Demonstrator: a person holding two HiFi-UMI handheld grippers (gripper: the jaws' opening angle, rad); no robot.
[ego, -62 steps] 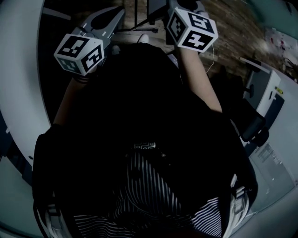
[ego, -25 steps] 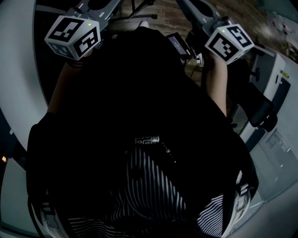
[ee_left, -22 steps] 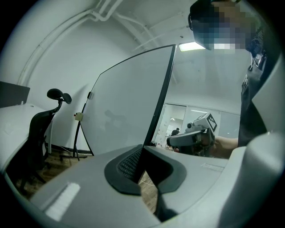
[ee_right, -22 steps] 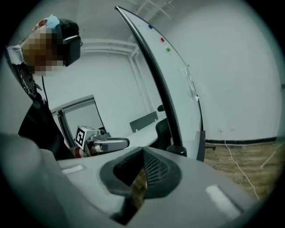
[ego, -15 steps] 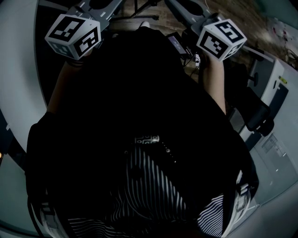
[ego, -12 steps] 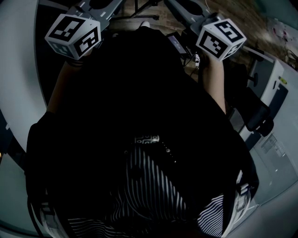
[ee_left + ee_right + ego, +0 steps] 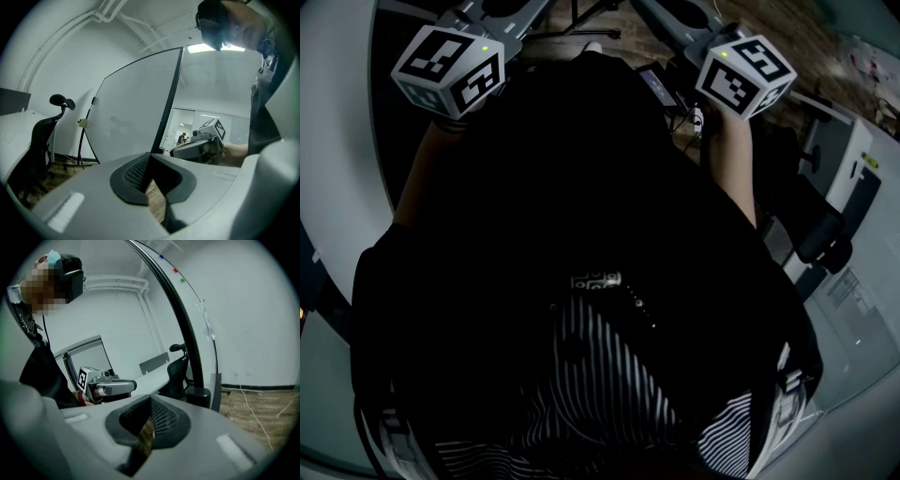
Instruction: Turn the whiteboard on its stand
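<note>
left gripper: pale grey shell, charcoal pads with a fine mesh pattern. right gripper: same grey shell, same dark meshed pads. marker cubes: white faces with black square code patterns, a small green light on each. whiteboard: white face, thin black frame. small dots on it: blue, red, green. office chair on the far left: black. person's top: black. striped cloth below it: fine black-and-white lines. floor: brown wood planks. cable across it: white. walls: pale, greenish white.
</note>
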